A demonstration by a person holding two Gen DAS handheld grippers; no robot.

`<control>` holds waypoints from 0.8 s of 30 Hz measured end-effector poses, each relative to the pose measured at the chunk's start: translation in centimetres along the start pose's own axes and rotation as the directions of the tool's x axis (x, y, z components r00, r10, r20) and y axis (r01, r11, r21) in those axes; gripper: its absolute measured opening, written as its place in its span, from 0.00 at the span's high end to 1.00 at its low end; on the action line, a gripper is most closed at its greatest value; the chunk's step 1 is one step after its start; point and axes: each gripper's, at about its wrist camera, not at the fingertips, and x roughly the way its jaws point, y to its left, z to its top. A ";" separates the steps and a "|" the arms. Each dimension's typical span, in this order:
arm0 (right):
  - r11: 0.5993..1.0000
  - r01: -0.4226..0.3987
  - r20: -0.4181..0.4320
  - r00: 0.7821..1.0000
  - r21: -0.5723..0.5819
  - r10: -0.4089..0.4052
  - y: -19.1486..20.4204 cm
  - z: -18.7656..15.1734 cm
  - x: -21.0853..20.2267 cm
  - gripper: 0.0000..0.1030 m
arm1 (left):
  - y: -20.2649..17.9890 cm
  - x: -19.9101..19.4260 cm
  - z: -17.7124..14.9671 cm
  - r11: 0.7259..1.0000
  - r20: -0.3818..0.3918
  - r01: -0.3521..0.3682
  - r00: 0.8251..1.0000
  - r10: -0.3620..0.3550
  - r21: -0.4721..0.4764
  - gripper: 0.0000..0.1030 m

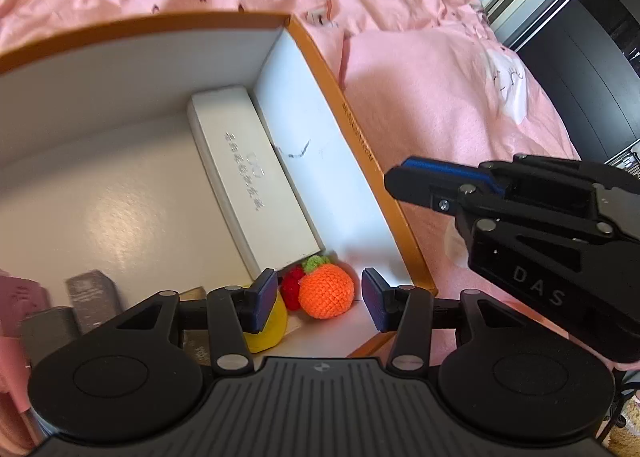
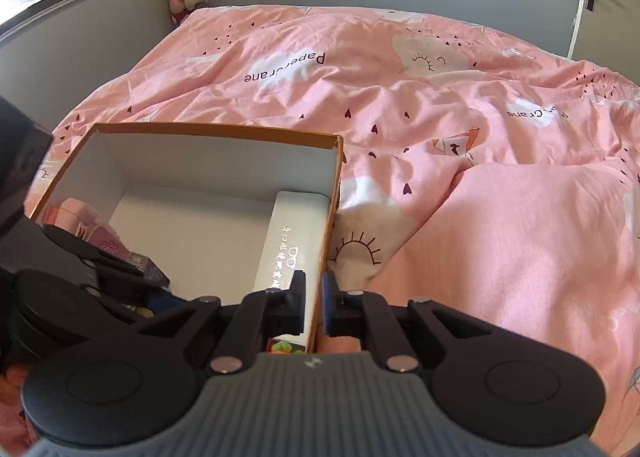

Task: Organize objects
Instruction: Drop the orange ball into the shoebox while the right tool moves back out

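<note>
Spread blue-padded jaws of the left gripper hang just above the crocheted orange fruit, which lies free in the near corner of the orange-rimmed cardboard box beside a long white case. By my reading, that drop-off is done. Right gripper straddles the box wall, its pads slightly apart and apparently not pinching. Next comes fetching another item.

Case and fruits in box
</note>
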 end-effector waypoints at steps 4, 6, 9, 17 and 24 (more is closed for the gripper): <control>1.000 0.000 0.039 0.999 0.015 -0.001 0.6 -0.5 -1.8 0.77 | -0.9 -3.5 -1.0 0.998 0.087 -0.043 0.995 0.040 0.034 0.47; 1.000 -0.006 0.067 0.998 0.026 0.004 1.1 -0.8 -2.9 0.76 | -1.2 -5.4 -1.9 0.997 0.138 -0.064 0.989 0.058 0.041 0.47; 0.998 -0.030 0.117 0.993 0.052 0.024 2.0 -1.7 -5.0 0.72 | -1.7 -8.2 -3.5 0.994 0.217 -0.098 0.972 0.086 0.045 0.47; 0.986 -0.119 0.236 0.968 0.120 0.088 4.6 -6.0 -9.2 0.59 | -2.6 -12.8 -8.7 0.974 0.348 -0.226 0.915 0.203 0.025 0.47; 0.979 -0.097 0.231 0.971 0.178 0.055 7.3 -9.9 -9.5 0.55 | -1.8 -12.5 -12.8 0.957 0.320 -0.288 0.904 0.285 -0.039 0.47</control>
